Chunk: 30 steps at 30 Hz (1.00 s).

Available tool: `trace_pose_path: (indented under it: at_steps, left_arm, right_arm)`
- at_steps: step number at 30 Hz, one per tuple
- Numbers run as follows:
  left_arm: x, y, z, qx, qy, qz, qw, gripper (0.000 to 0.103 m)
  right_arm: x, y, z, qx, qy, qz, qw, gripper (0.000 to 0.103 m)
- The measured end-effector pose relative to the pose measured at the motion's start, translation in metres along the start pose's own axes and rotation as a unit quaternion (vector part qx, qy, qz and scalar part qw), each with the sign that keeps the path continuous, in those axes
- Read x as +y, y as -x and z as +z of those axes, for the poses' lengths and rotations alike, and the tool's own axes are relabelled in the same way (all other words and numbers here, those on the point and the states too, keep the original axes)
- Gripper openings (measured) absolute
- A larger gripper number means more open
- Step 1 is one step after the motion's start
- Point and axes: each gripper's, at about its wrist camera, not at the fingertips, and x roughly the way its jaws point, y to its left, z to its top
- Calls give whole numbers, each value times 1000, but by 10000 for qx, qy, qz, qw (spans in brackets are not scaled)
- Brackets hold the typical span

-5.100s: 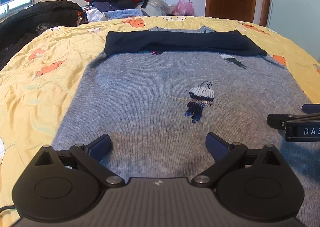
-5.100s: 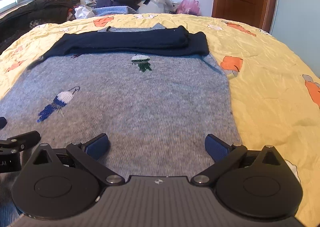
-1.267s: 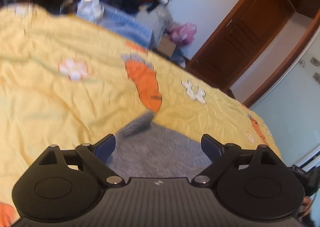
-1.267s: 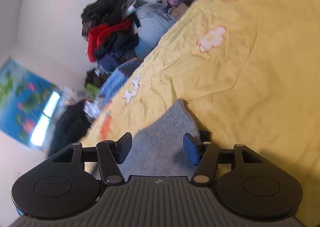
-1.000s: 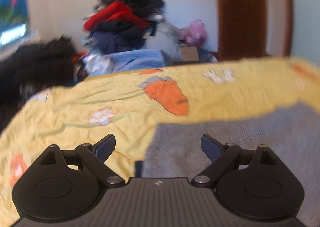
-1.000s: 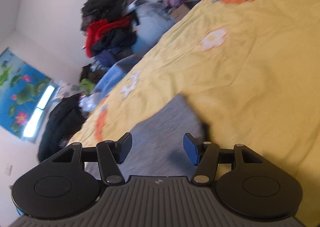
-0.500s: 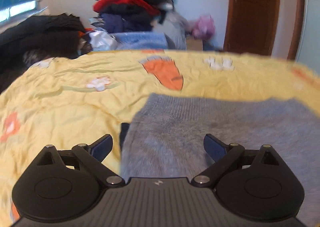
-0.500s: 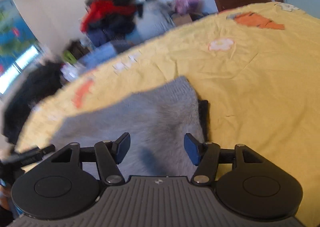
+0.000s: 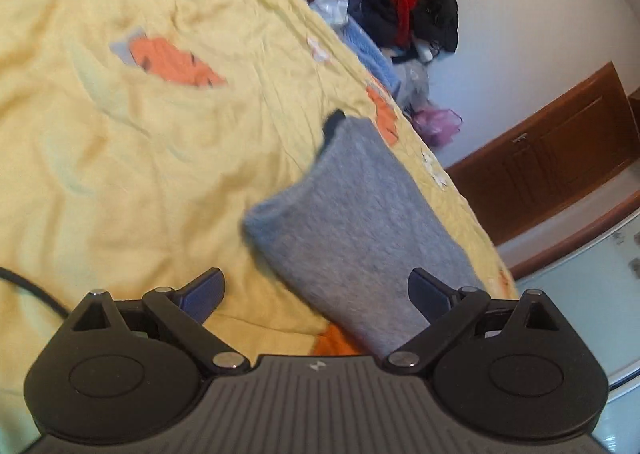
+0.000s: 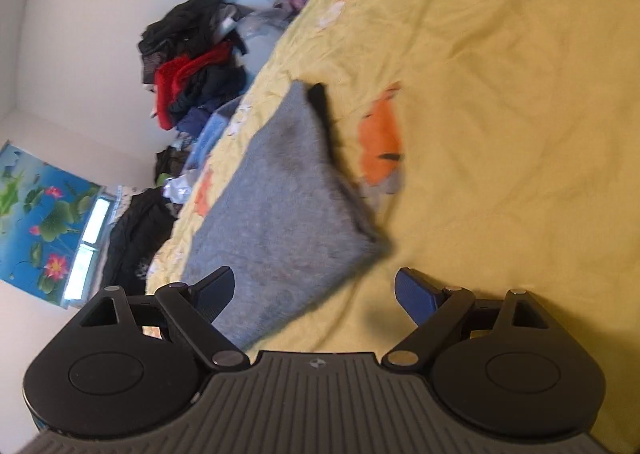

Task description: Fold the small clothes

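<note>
Left hand-held gripper: jaws spread wide, nothing pressed between the pads; the near end of the sweater lies below and between them, untouched as far as shows.

Right hand-held gripper: jaws opening, empty; the sweater's near corner sits just ahead of the gap, clear of both pads.

Sweater: grey knit, folded into a compact oblong, flat on the yellow bed. A dark navy bit pokes out at the far end. Clothes pile well beyond, off the bed's far edge.

Step, as I judge it: a fold just laid down, both grippers let go. Blur in both views.

Next: probably another fold across, or tucking the navy bit. Calls for pinching all layers at one end, both grippers level, so the stack doesn't slide apart.
</note>
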Motion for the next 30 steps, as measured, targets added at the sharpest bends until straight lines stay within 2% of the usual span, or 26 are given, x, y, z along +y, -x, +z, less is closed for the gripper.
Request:
trace_pose_path:
  at_steps: [2, 4, 5, 11, 14, 20, 22, 25, 27, 28, 29, 30]
  left_arm:
    - [-4, -8, 2, 6, 177, -167, 9997, 100]
    - [0, -21, 3, 178, 595, -482, 9969, 100]
    - [2, -24, 4, 116, 755, -574, 9954, 100]
    - [-1, -39, 15, 159, 1024, -606, 9928, 100]
    - [0, -41, 17, 273, 1209, -717, 9897, 100]
    - [-4, -50, 22, 90, 1176, -580, 9913, 100]
    - [-16, -59, 22, -15, 869, -427, 9953, 100]
    - [-32, -64, 18, -91, 337, -209, 9992, 100]
    - [-31, -63, 16, -75, 249, -252, 9993, 98]
    - [-29, -62, 16, -94, 277, -234, 9993, 87]
    - [-24, -61, 16, -66, 344, -201, 9992, 62]
    - [-19, -62, 16, 29, 431, -182, 9989, 50]
  right_arm:
    - [6, -13, 0, -135, -86, 62, 9999, 89]
    - [14, -27, 2, -218, -93, 105, 9997, 89]
    - [17, -34, 2, -230, -117, 128, 9996, 89]
    - [33, -59, 4, -244, 26, 122, 9996, 88]
    - [34, -64, 10, -238, -166, 169, 9994, 89]
    - [25, -68, 14, -323, -432, 438, 9976, 86]
    - [27, -75, 17, -346, -462, 427, 9974, 86]
    - [31, -85, 18, -329, -439, 330, 9979, 75]
    - [29, -87, 17, -278, -404, 268, 9984, 59]
    - [28, -88, 16, -257, -379, 232, 9987, 53]
    - [25, -89, 15, -211, -356, 173, 9990, 38]
    - [21, -91, 14, -139, -360, 119, 9992, 21]
